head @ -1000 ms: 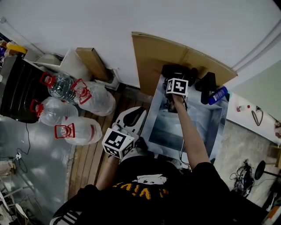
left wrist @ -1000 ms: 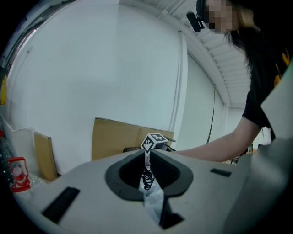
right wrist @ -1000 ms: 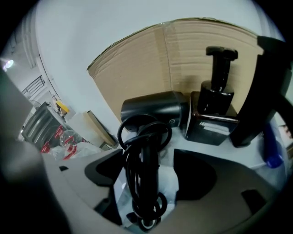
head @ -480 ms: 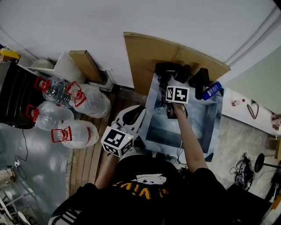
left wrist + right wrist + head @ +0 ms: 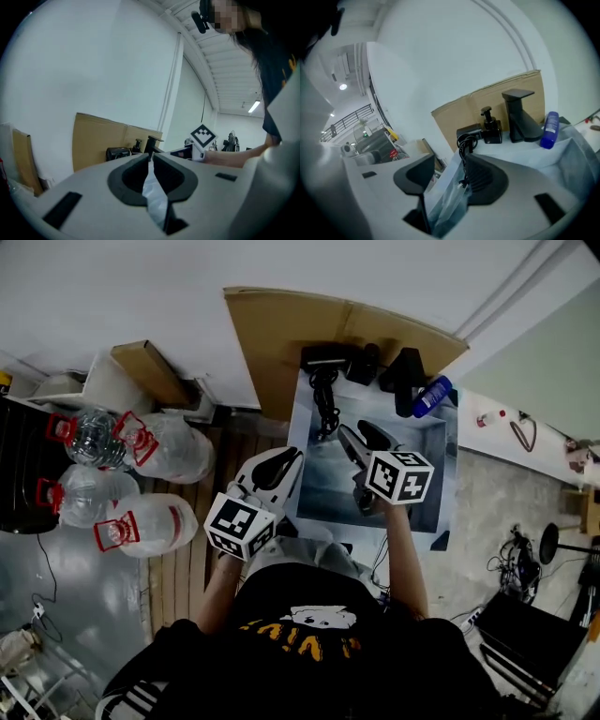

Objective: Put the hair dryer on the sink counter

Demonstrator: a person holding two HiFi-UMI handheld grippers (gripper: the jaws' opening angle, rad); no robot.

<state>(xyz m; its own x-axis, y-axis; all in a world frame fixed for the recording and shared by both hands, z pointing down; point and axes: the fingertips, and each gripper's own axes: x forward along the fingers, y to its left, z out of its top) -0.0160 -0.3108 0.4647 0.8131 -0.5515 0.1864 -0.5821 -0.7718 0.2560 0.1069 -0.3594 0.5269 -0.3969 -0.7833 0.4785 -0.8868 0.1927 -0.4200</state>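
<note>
Head view shows the black hair dryer (image 5: 323, 357) lying on the pale sink desk (image 5: 305, 418), left of the black faucet (image 5: 405, 381). The placing looks done. The right gripper (image 5: 362, 439) has empty, parted fingers that have just been closing, and the left gripper (image 5: 286, 457) has its fingers clenched. Next, probably, the grippers only need to back away.

hair dryer (image 5: 325, 356): on sink counter (image 5: 302, 427), by cardboard (image 5: 281, 334) | blue bottle (image 5: 431, 396): right end

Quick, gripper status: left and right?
Left gripper: shut, empty.
Right gripper: open, fingers have just been closing, nothing between them.

A workshop-like hall: makeshift sink (image 5: 429, 460) backed by cardboard (image 5: 277, 334), water jugs (image 5: 150, 521), loose floor cables (image 5: 518, 554).
</note>
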